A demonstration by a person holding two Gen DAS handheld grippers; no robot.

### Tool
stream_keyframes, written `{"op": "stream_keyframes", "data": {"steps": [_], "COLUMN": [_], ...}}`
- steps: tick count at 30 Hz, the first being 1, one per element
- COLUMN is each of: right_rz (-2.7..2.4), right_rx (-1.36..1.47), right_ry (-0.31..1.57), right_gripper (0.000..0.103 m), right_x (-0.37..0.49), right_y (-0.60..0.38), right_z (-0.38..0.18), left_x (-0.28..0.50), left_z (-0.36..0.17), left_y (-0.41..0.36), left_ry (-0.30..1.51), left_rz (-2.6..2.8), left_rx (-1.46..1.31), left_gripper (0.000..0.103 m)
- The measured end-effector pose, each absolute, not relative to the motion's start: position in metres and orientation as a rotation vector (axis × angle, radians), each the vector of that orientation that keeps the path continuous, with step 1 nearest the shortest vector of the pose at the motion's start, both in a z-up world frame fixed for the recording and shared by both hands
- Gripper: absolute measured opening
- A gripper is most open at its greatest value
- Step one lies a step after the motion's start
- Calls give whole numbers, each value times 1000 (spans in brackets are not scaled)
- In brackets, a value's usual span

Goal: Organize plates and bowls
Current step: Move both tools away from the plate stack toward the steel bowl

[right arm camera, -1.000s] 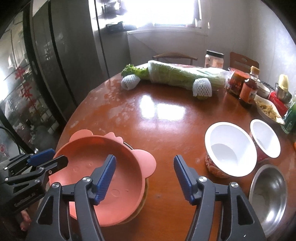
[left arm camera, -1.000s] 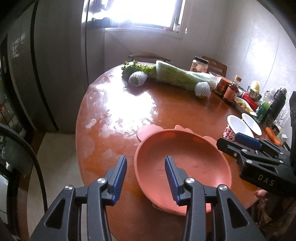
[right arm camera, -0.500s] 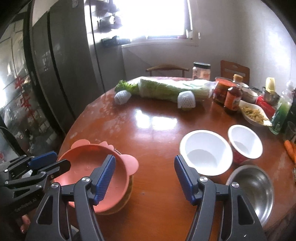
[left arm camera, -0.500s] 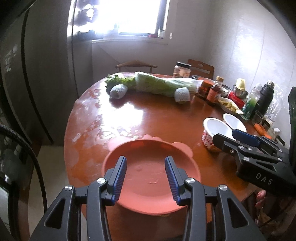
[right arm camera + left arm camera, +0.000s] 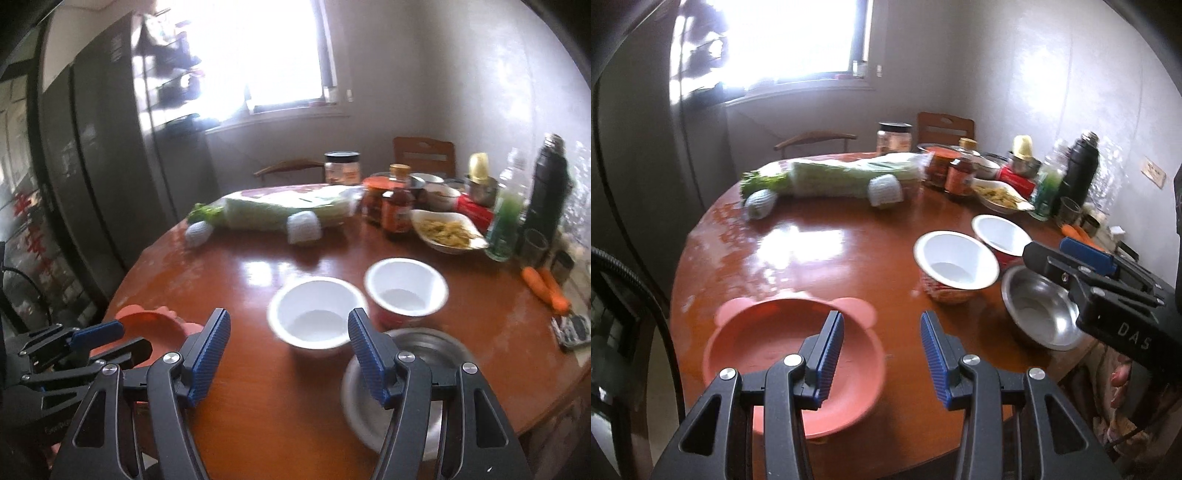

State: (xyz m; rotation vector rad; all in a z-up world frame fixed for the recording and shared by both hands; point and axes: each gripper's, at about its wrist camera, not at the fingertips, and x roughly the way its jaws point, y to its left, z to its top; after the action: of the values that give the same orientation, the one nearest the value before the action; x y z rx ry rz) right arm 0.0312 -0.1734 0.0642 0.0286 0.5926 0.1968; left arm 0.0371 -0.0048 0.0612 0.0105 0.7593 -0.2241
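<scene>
A pink plate with bear ears (image 5: 768, 343) lies near the front left edge of the round wooden table (image 5: 820, 258). My left gripper (image 5: 882, 354) hovers above its right rim, open, with nothing between its fingers. Two white bowls (image 5: 956, 264) (image 5: 999, 230) stand side by side at the right, with a steel bowl (image 5: 1038, 314) in front of them. In the right wrist view my right gripper (image 5: 290, 354) hangs open and empty above the table in front of the nearer white bowl (image 5: 314, 314), with the steel bowl (image 5: 436, 343) under its right finger. The left gripper (image 5: 99, 339) partly covers the pink plate (image 5: 147, 321).
Along the table's far side lie a wrapped cabbage (image 5: 846, 177) and two foam-netted fruits. At the back right stand jars, sauce bottles, a dish of food (image 5: 447, 230), a black flask (image 5: 548, 195) and carrots (image 5: 546, 288). Chairs stand behind the table, and a dark fridge is at the left.
Both grippers have drawn back and risen from the pink plate, swinging right. The plate stays on the table, and the white and steel bowls now show in both views.
</scene>
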Motion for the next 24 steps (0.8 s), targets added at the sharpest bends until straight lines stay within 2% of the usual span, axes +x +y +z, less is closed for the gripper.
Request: {"op": "stream_keyframes", "data": {"steps": [9,24], "right_rz": [95,22], "right_rx": [93,100], "right_ry": [577,596], "right_gripper": [68,68], "right_x": [19,9], "right_y": [-245,-304], "right_z": [64,39], "left_x": [49,63], "left_z": [55,30], "left_y": [-55,-115], "left_ry": [789,849], "left_rz": [-288,-340], "left_rx": [28,44], "left_gripper": [43,43]}}
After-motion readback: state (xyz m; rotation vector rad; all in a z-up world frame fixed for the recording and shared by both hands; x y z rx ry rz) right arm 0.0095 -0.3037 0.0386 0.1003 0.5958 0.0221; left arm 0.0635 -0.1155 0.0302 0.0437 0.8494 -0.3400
